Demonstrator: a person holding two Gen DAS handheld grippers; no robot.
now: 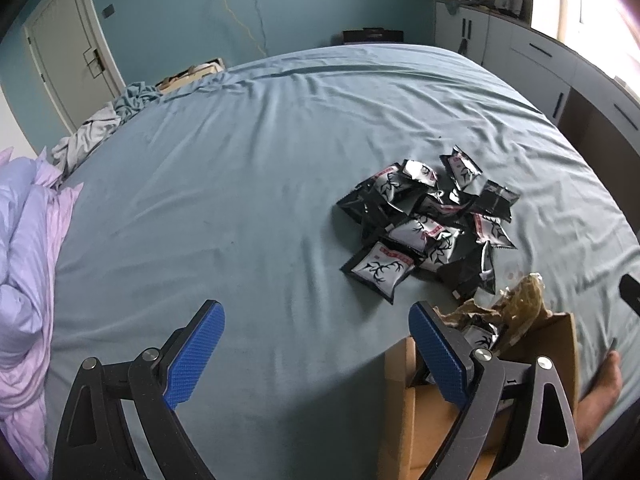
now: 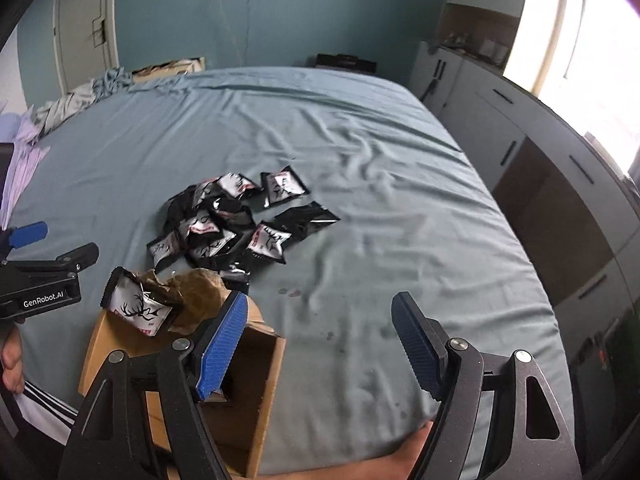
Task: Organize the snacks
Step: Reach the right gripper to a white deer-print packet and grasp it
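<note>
Glossy black-and-white snack packets (image 1: 428, 224) lie heaped on the wrinkled blue sheet (image 1: 240, 184) beside a cardboard box (image 2: 256, 392); the left gripper (image 1: 316, 354) and right gripper (image 2: 318, 348) both gape empty.

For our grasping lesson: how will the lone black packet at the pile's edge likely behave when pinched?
The black packet looks like glossy film, so the pads may slip. It lies flat and thin on the soft bedsheet, so it probably flexes and weighs little. It won't roll.

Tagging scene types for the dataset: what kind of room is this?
Most likely a bedroom: a large bed with a blue sheet, a rumpled duvet at its side, a door, and cupboards under a window.
</note>
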